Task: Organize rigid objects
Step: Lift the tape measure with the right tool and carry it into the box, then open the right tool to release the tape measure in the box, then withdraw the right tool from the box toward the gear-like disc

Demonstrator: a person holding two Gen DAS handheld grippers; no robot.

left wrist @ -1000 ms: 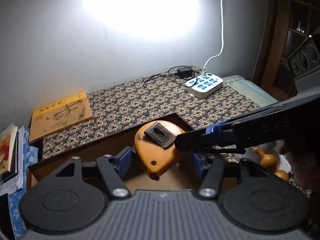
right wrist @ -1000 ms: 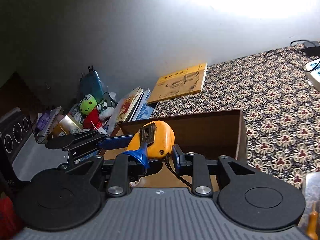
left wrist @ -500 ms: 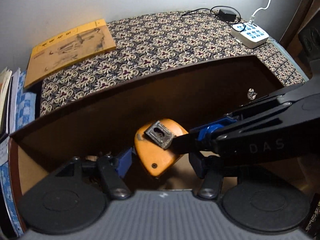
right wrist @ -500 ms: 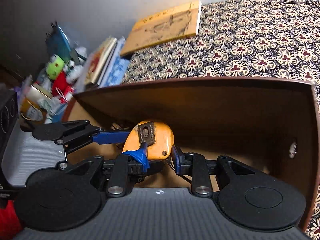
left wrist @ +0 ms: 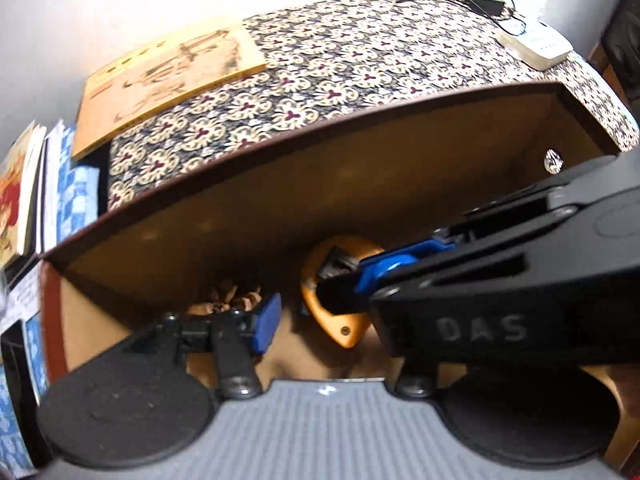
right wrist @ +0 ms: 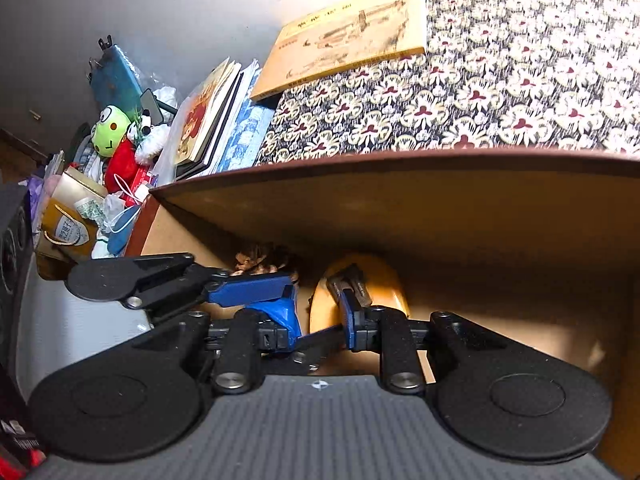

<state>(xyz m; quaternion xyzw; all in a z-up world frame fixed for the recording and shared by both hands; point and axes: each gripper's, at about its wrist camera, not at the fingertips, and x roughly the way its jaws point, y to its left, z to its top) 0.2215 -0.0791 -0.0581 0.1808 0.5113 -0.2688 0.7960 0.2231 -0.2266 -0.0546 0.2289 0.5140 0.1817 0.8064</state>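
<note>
The orange tape measure [right wrist: 360, 300], a smooth rounded plastic shell with a dark metal clip on its face, sits low in the centre of the right wrist frame, inside the brown drawer [right wrist: 400, 200]. The right tool [right wrist: 320, 320] has its blue pads spread; one pad lies against the shell's clip side, the other stands off to the left, so it does not look pinched. The left tool [left wrist: 332, 316] also appears spread, its visible blue pad [left wrist: 266, 320] apart from the shell, though the right tool's black body hides its other finger. The likely trouble: the slick curved casing could roll or tip against the pale knobbly lump [right wrist: 260, 258] in the drawer's shadowed back corner. With both tools crowded into the one opening, a finger might also knock the hard board wall or the other tool. Above, a patterned cloth covers the surface [right wrist: 520, 100], with a flat yellow booklet [right wrist: 348, 40] at upper centre.
</note>
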